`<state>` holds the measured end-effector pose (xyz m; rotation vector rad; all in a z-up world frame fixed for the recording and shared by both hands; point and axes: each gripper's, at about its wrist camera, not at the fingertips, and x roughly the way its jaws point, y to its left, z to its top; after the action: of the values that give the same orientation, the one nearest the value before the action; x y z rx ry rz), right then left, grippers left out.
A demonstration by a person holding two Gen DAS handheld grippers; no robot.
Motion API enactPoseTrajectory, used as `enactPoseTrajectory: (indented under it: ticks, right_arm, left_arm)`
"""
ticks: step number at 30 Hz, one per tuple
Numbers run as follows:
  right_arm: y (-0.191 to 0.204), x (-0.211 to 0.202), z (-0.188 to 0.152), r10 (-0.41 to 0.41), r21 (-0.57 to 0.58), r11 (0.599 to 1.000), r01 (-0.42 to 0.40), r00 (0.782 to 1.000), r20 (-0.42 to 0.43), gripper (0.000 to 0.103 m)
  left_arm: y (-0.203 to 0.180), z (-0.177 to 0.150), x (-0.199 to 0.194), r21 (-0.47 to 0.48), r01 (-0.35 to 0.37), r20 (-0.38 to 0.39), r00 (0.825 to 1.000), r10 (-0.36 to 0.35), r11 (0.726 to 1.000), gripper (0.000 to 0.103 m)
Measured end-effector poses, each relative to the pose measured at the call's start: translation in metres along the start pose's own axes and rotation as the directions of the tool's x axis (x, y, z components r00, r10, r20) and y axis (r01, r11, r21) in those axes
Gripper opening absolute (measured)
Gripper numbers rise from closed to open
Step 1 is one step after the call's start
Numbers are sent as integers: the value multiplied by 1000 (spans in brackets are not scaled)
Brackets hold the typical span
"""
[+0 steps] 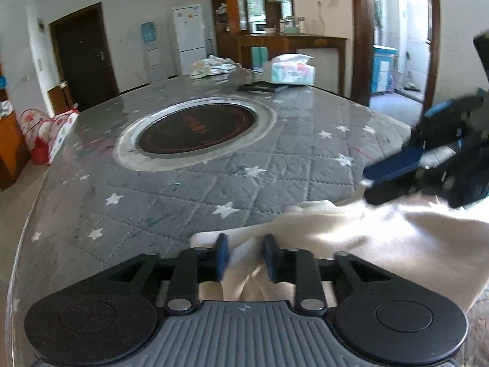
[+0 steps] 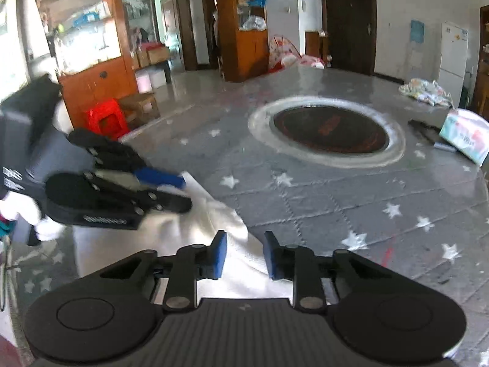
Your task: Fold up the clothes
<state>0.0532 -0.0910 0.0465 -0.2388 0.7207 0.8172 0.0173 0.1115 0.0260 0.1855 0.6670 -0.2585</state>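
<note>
A cream garment (image 1: 382, 244) lies rumpled at the near edge of the star-quilted tabletop (image 1: 244, 183), with no neat fold visible, so the folding looks barely begun. The left gripper (image 1: 243, 258) has its fingers apart around a bunched ridge of cloth. The right gripper (image 2: 244, 255) also has its fingers apart, straddling the garment's edge. Another crumpled patterned cloth (image 1: 211, 65) waits at the far side.

We're in a lived-in home, a dining-living room: a big table (image 1: 171, 189) under a starred quilted cover with a built-in round cooktop (image 1: 197, 130), a white fridge (image 1: 189, 38), a water dispenser (image 1: 152, 50), wooden cabinets (image 2: 91, 46), a red stool (image 2: 107, 119), and a tissue box (image 1: 292, 70).
</note>
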Motion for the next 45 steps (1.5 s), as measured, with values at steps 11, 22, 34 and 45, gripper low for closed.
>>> enactPoseTrajectory:
  ticks: [11, 22, 34, 45]
  right_arm:
    - [-22, -10, -4, -43, 102, 994, 43, 999, -1, 24]
    - [-34, 4, -10, -46, 156, 986, 55, 997, -59, 5]
    - [-18, 12, -7, -141, 60, 988, 140, 990, 6, 4]
    - [-16, -3, -4, -145, 76, 987, 141, 988, 45, 9]
  left_arm:
    - [21, -23, -49, -169, 14, -24, 1000, -18, 986, 54]
    - [27, -42, -57, -321, 56, -91, 992, -90, 945, 37]
    - [21, -26, -72, -314, 109, -58, 989, -134, 943, 21]
    - [14, 13, -50, -223, 124, -40, 990, -137, 967, 42]
